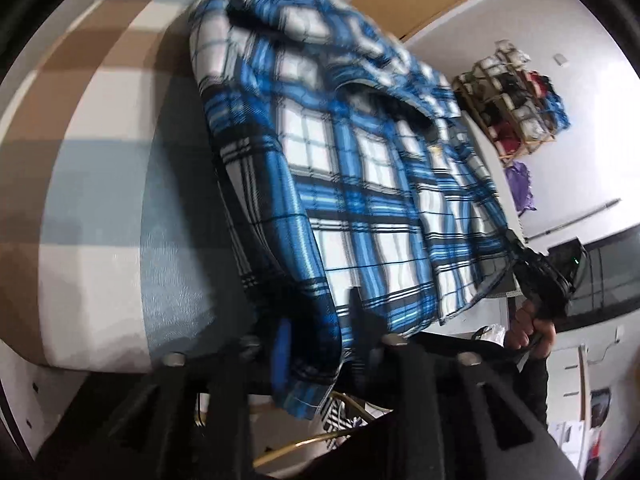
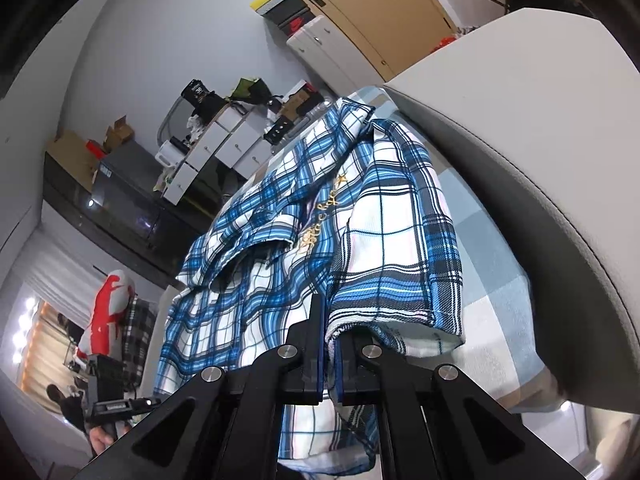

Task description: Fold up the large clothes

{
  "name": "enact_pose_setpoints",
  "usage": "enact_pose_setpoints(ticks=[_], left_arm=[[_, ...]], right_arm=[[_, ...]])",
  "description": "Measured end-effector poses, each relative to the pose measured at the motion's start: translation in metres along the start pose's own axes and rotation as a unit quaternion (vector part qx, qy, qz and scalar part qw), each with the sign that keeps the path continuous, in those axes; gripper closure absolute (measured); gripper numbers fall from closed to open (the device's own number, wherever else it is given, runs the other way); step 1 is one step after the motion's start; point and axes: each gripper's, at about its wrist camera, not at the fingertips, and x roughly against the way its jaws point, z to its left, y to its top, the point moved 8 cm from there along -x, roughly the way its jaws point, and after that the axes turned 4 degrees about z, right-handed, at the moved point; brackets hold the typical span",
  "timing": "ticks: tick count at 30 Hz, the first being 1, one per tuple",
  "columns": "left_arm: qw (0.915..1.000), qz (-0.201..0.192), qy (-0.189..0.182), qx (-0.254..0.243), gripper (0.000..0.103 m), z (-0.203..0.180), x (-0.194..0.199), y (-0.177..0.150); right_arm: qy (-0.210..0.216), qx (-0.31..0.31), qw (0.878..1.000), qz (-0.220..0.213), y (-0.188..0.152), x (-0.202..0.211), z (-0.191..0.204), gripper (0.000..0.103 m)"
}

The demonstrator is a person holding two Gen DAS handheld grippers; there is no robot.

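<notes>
A blue, white and black plaid shirt lies spread over a bed, with gold embroidery on its chest. My left gripper sits at the shirt's near hem. Its fingers stand a little apart, with a bunched fold of the hem lying between them. My right gripper is shut on the shirt's near edge, and cloth hangs down below its pads. The left wrist view also shows the right gripper pinching the far corner, a hand below it.
The bed's checked cover of tan, white and pale blue lies under the shirt. A grey padded headboard rises on the right. A shelf rack of clothes stands by the wall. Dark cabinets with boxes line the far side.
</notes>
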Motion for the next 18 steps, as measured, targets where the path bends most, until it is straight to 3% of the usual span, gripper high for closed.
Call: enact_pose_setpoints(ticks=[2, 7, 10, 12, 14, 15, 18], left_arm=[[1.0, 0.003, -0.004, 0.007, 0.054, 0.0, 0.0, -0.001], [0.9999, -0.008, -0.007, 0.0, 0.044, -0.003, 0.003, -0.003], [0.9993, -0.013, 0.021, -0.029, 0.044, -0.009, 0.001, -0.005], [0.9977, -0.017, 0.048, -0.046, 0.051, -0.01, -0.001, -0.005], [0.9932, -0.023, 0.101, -0.053, 0.096, -0.002, -0.001, -0.005], [0.9919, -0.019, 0.117, -0.046, 0.101, 0.004, -0.001, -0.004], [0.9965, -0.004, 0.083, 0.01, 0.103, 0.02, 0.006, -0.002]], right_arm=[[0.003, 0.0, 1.0, -0.001, 0.0, 0.0, 0.001, 0.098], [0.006, -0.006, 1.0, 0.001, 0.001, -0.002, 0.0, 0.097], [0.008, -0.007, 1.0, 0.002, 0.001, -0.004, 0.0, 0.097], [0.01, -0.007, 1.0, -0.001, 0.002, -0.003, 0.0, 0.098], [0.013, -0.011, 1.0, -0.009, 0.003, 0.001, -0.002, 0.1], [0.01, -0.014, 1.0, -0.015, 0.005, 0.003, -0.004, 0.1], [-0.002, -0.038, 0.999, -0.037, 0.01, 0.013, -0.016, 0.101]])
